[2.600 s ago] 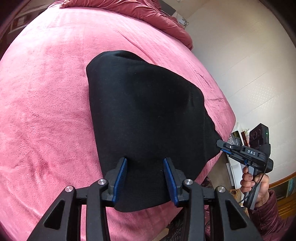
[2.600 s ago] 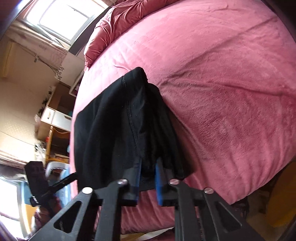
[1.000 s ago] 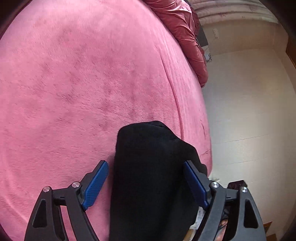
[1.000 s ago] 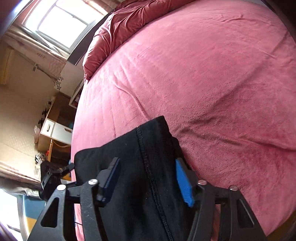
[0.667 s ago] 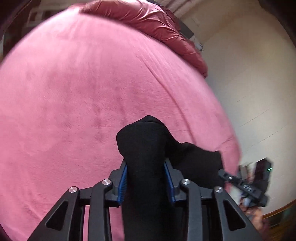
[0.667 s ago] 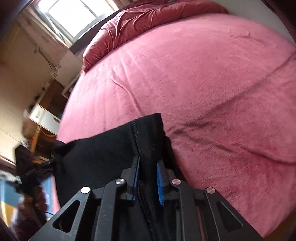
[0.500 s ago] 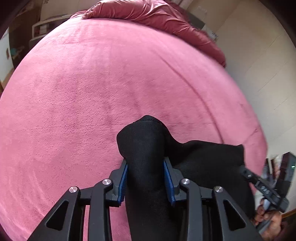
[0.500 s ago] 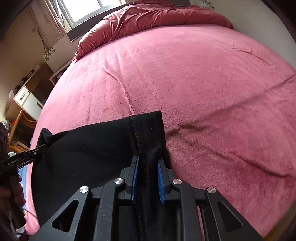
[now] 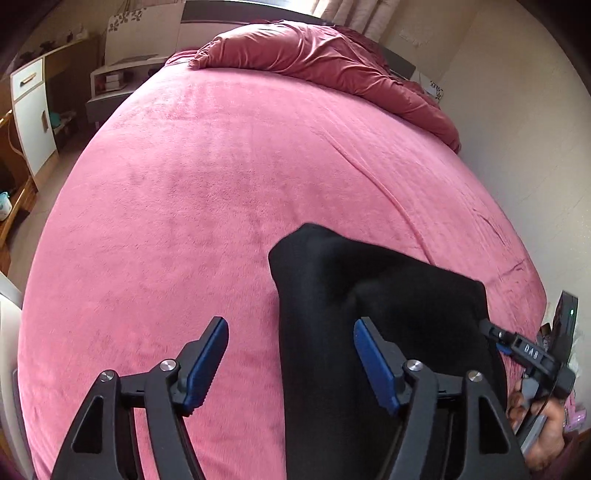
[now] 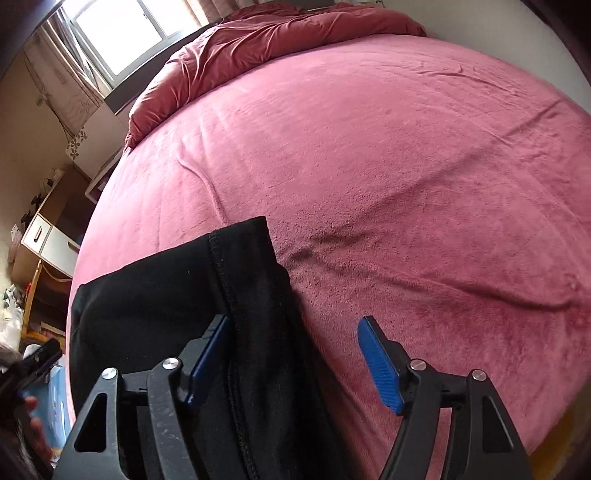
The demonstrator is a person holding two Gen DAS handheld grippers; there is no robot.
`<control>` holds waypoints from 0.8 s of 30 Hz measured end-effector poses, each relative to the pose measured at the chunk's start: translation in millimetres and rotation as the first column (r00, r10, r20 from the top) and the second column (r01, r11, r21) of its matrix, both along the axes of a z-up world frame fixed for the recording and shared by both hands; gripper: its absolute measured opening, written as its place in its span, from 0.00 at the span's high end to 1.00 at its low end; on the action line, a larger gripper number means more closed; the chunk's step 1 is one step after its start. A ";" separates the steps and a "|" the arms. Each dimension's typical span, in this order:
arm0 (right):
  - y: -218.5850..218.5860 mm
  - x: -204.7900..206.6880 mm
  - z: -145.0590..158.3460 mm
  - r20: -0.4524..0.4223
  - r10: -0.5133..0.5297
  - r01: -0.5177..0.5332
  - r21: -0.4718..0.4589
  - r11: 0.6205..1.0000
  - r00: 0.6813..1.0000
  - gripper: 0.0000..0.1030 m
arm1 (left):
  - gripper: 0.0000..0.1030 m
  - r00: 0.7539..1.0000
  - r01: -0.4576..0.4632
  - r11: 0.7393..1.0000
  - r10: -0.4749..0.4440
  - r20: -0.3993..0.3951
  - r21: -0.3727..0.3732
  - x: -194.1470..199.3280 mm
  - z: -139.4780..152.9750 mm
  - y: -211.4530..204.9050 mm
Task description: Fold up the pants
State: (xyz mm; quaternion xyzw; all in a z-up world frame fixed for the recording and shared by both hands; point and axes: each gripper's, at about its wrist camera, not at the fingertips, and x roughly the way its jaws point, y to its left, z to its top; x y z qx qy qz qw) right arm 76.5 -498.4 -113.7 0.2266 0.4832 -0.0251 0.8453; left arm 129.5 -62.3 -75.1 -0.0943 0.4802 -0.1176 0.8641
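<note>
The black pants (image 9: 369, 302) lie folded on the pink bed (image 9: 221, 177) near its front edge. My left gripper (image 9: 291, 360) is open, its blue pads apart; the pants' left corner lies between and past them, released. In the right wrist view the pants (image 10: 192, 295) show a stitched seam. My right gripper (image 10: 295, 356) is open above the pants' right edge, its left pad over the cloth, its right pad over bare bed. The right gripper also shows in the left wrist view (image 9: 524, 350) at the pants' far right corner.
A crumpled dark red duvet (image 9: 325, 62) lies at the head of the bed. A white cabinet (image 9: 33, 110) and a low shelf stand left of the bed. A wall runs along the right. A window (image 10: 122, 26) is behind the bed head.
Both grippers were shut on the pants' corners half a second ago and have opened, letting the cloth go onto the bed. The folded pants now lie flatter.
</note>
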 end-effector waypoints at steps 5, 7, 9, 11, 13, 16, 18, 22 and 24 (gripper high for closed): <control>5.1 -18.8 14.4 0.015 0.049 -0.050 0.046 0.998 0.999 0.26 | 0.25 1.000 0.029 0.999 -0.029 0.009 0.013 -28.4 -1.9 -1.4; 11.3 -28.2 18.9 0.025 0.079 -0.080 0.039 0.996 0.997 0.23 | 0.25 0.999 0.041 0.999 -0.042 0.015 0.020 -35.6 -4.1 -8.2; 15.0 -37.9 21.0 0.022 0.107 -0.107 0.019 0.994 0.994 0.21 | 0.25 0.998 0.059 0.998 -0.060 0.016 0.030 -44.2 -6.0 -13.5; 17.9 -45.0 19.4 0.008 0.130 -0.130 0.004 0.991 0.991 0.21 | 0.25 0.997 0.075 0.996 -0.075 0.015 0.044 -50.7 -8.2 -14.8; 19.5 -49.4 14.6 -0.018 0.140 -0.141 -0.022 0.990 0.990 0.21 | 0.24 0.996 0.087 0.995 -0.088 0.013 0.053 -53.4 -11.1 -19.7; 18.9 -52.9 4.2 -0.054 0.147 -0.149 -0.035 0.988 0.988 0.23 | 0.23 0.995 0.094 0.994 -0.095 0.010 0.060 -55.1 -14.7 -22.1; 18.9 -52.0 -0.8 -0.066 0.150 -0.153 -0.043 0.987 0.986 0.23 | 0.21 0.995 0.097 0.993 -0.098 0.009 0.066 -55.0 -15.0 -22.7; 14.7 -50.3 -14.7 -0.077 0.169 -0.172 -0.031 0.985 0.983 0.23 | 0.17 0.994 0.105 0.992 -0.105 -0.008 0.070 -53.4 -20.5 -22.2; 6.3 -49.6 -22.7 -0.074 0.156 -0.155 0.016 0.988 0.985 0.16 | 0.17 0.994 0.104 0.993 -0.103 -0.020 0.058 -52.4 -26.5 -20.3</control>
